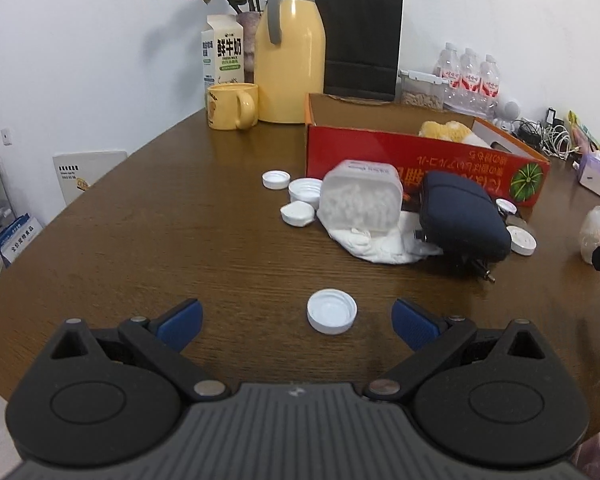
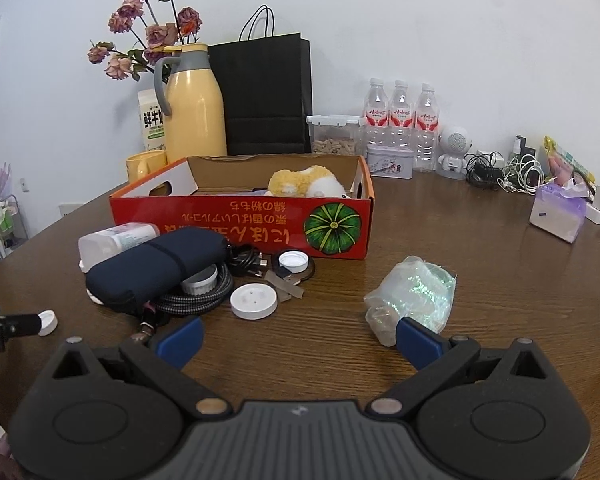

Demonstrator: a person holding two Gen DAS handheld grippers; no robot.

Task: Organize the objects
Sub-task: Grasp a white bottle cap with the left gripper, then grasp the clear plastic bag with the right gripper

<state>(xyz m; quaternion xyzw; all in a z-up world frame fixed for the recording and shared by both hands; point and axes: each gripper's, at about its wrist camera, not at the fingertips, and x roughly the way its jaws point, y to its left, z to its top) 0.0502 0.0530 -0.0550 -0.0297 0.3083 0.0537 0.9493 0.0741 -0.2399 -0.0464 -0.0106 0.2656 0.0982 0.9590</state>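
My left gripper [image 1: 297, 322] is open, and a white bottle cap [image 1: 331, 311] lies on the wood table between its blue fingertips, touching neither. Beyond it sit more white caps [image 1: 276, 179], a clear tub of white pieces [image 1: 360, 198] on its side, a white cloth [image 1: 380, 246] and a navy pouch [image 1: 462, 216]. My right gripper [image 2: 298, 340] is open over bare table. A crumpled clear plastic bag [image 2: 414, 294] lies just beyond its right fingertip. The navy pouch [image 2: 156, 268], cables [image 2: 204, 298] and a white disc [image 2: 254, 300] lie ahead, before the red cardboard box [image 2: 240, 220] holding a plush toy [image 2: 306, 182].
At the back stand a yellow thermos [image 1: 290, 52], yellow mug [image 1: 232, 105], milk carton [image 1: 223, 50], black paper bag [image 1: 358, 36], a flower vase, water bottles [image 2: 400, 120], a snack container [image 2: 334, 136] and a tin [image 2: 390, 162]. Chargers, cables and a tissue pack [image 2: 558, 214] crowd the right.
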